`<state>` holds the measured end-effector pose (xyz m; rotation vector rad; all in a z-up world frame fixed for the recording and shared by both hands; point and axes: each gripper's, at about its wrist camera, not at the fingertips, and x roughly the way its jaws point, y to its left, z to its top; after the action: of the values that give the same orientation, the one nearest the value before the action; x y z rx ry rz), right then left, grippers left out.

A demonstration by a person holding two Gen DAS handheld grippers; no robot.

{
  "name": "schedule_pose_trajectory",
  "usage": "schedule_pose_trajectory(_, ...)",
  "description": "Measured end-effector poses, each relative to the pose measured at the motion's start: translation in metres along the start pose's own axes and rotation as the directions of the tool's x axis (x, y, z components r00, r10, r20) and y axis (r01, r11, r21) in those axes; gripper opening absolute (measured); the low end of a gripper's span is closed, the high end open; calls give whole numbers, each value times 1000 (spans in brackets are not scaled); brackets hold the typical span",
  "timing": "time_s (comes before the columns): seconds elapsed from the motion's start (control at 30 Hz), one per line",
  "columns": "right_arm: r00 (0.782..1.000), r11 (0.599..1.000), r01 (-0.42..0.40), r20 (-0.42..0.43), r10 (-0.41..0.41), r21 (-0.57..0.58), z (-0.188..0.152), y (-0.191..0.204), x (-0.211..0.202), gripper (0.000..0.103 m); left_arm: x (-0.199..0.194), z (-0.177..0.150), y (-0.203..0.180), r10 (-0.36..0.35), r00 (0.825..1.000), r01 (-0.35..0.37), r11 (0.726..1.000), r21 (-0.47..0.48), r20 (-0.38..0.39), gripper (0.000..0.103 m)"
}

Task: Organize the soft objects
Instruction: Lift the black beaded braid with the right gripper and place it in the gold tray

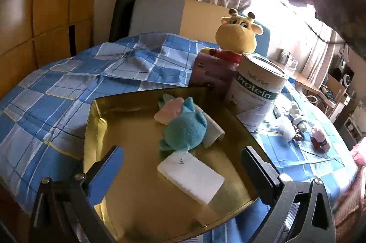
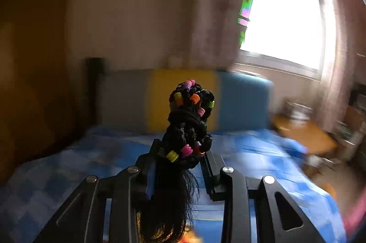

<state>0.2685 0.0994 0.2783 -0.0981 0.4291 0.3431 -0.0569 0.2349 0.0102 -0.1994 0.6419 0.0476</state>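
The right gripper [image 2: 180, 158] has its jaws pinched on a black braided hairpiece strung with coloured plastic beads [image 2: 188, 124], whose beaded knot stands above the fingertips while loose black strands hang down between the arms. It is held high over the bed with the blue checked sheet [image 2: 251, 151], facing the grey, yellow and blue headboard [image 2: 183, 98]. The left gripper [image 1: 183, 167] hovers with its jaws spread wide and empty over a shallow gold metal tray [image 1: 128, 197] lying on the bed. In the tray lie a teal plush toy with pink patches [image 1: 185, 126] and, nearer the jaws, a white rectangular foam pad [image 1: 191, 176]. Beyond the tray stand a cream protein tin [image 1: 258, 94] and a yellow giraffe plush in a red shirt [image 1: 238, 34], with small soft toys [image 1: 297, 126] scattered to the right.
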Motion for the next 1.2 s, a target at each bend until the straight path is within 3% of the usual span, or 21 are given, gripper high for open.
schedule_pose_trajectory(0.07,991,989,-130,-47,127,-75,-16,39,-1,32,-1,-1,5,9,1000,-9,1000,-13,2,103)
schedule_pose_trajectory(0.17,950,944,-291,-165,266,-155,-57,88,-1,32,-4,-1,13,27,1000,-27,999,-38,0,103)
schedule_pose_trajectory(0.23,913,915,-360,-269,306,-182,-93,116,3,32,-8,-1,20,56,998,-56,997,-59,2,103)
schedule_pose_trajectory(0.3,852,884,-433,-400,337,-178,-135,141,11,32,-12,-3,26,76,997,-76,994,-78,1,103)
schedule_pose_trajectory(0.33,827,874,-456,-443,346,-168,-151,149,15,32,-14,-3,29,86,996,-85,993,-84,1,103)
schedule_pose_trajectory(0.4,753,858,-500,-550,360,-122,-193,168,26,32,-17,-5,36,113,994,-113,989,-100,-6,103)
schedule_pose_trajectory(0.43,737,855,-506,-571,363,-111,-208,173,26,32,-18,-7,39,125,992,-126,987,-105,-10,103)
schedule_pose_trajectory(0.5,680,847,-527,-630,376,-63,-241,186,37,32,-21,-8,43,146,989,-147,982,-116,-15,103)
schedule_pose_trajectory(0.7,573,859,-511,-736,361,24,-313,208,63,38,-27,-11,56,191,981,-192,969,-154,-26,103)
schedule_pose_trajectory(0.77,575,877,-481,-748,331,19,-321,205,69,42,-27,-12,58,196,980,-198,967,-161,-32,103)
schedule_pose_trajectory(0.87,617,893,-450,-722,313,4,-326,198,67,44,-28,-14,57,206,978,-209,966,-152,-35,103)
schedule_pose_trajectory(1.0,654,894,-447,-669,353,34,-317,182,52,55,-28,-14,55,205,978,-208,967,-146,-36,103)
schedule_pose_trajectory(1.2,718,886,-462,-571,398,36,-296,161,13,61,-30,-12,47,213,976,-216,969,-124,-37,103)
